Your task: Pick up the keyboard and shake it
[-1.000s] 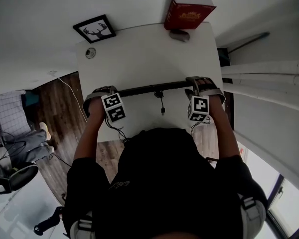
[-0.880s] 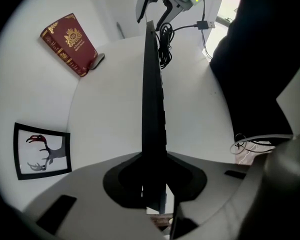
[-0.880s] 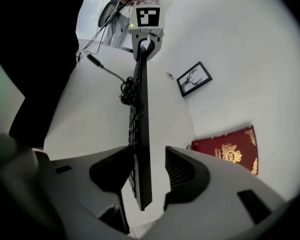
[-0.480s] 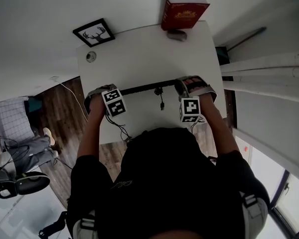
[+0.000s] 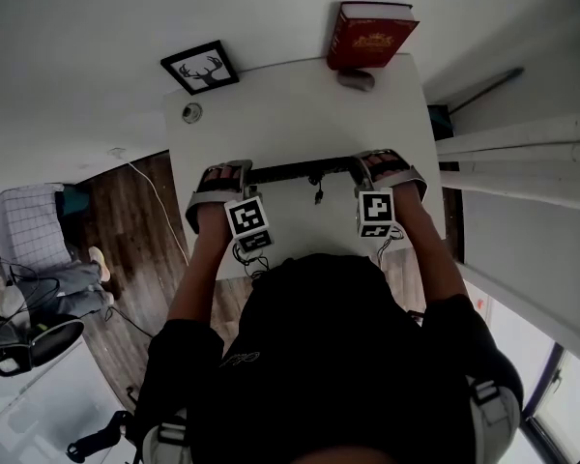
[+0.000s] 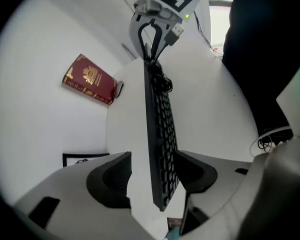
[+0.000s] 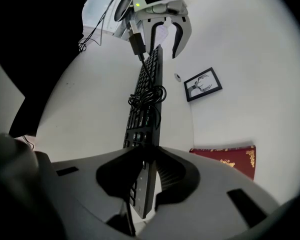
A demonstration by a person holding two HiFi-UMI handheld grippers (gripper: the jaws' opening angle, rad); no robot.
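The black keyboard [image 5: 304, 172] is held on its long edge over the white table [image 5: 290, 104], its cable [image 5: 317, 193] bundled at the middle. My right gripper [image 5: 382, 167] has closed onto its right end, and the pads [image 7: 172, 171] press both faces of the keyboard [image 7: 147, 99]. My left gripper [image 5: 222, 177] is at the left end with its jaws opening. In the left gripper view the keyboard [image 6: 160, 134] stands between the pads [image 6: 110, 179], with a clear gap on the back side.
A red book [image 5: 372, 35] stands at the table's far right edge with a small grey object [image 5: 356, 79] before it. A framed deer picture [image 5: 199, 67] and a small round thing [image 5: 191, 113] sit far left. A wooden floor and a chair lie to the left.
The right gripper has closed on the keyboard's right end. The left gripper, shut on the left end before, has shifted a little to the right and its jaws have come apart.
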